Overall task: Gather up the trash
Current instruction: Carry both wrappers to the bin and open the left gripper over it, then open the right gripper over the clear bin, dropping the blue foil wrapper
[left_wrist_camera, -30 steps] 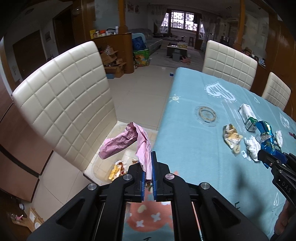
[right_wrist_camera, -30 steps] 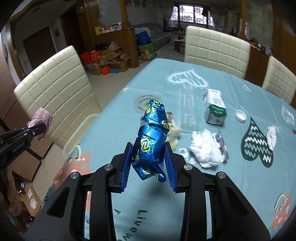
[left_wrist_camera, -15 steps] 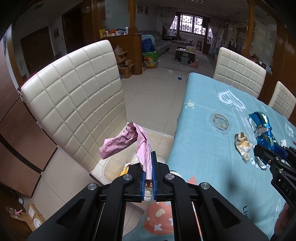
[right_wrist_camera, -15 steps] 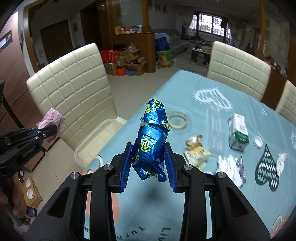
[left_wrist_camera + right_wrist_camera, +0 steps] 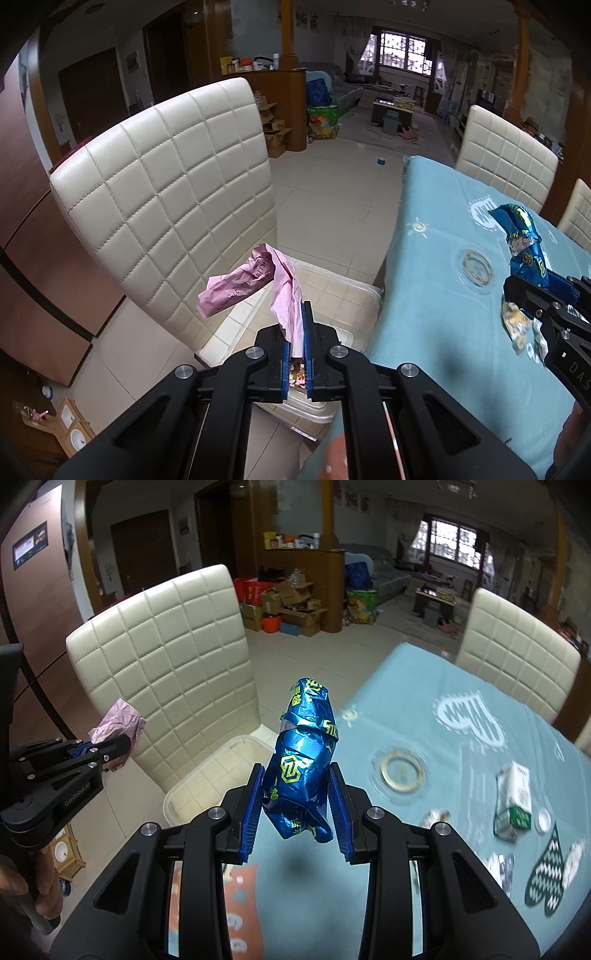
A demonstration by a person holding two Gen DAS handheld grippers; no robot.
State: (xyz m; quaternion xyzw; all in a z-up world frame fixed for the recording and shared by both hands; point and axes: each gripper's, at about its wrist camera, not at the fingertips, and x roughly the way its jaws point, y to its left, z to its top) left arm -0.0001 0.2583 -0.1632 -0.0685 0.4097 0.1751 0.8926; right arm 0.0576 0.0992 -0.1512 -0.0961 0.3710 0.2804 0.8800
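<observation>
So I've got both hands full right now. My left gripper (image 5: 296, 339) is pinched tight on a crumpled pink paper wrapper (image 5: 255, 286), which sticks up and flops off to the left of the fingers. Directly below and just ahead of it sits the clear plastic bin (image 5: 364, 295) on the seat of the cream quilted chair (image 5: 177, 206), with some scraps already in it. My right gripper (image 5: 297, 812) is squeezing a crinkled blue foil snack bag (image 5: 304, 753) that stands upright between the pads, hovering over the edge of the light blue tablecloth (image 5: 424, 709), bin ahead and to its left

What worries me: the pink paper is light and hangs way off-centre, so letting go too early could float it onto the seat or floor. Foil's slippery too, might slide out before I reach the bin. And the two grippers are heading for the same spot, could bump
</observation>
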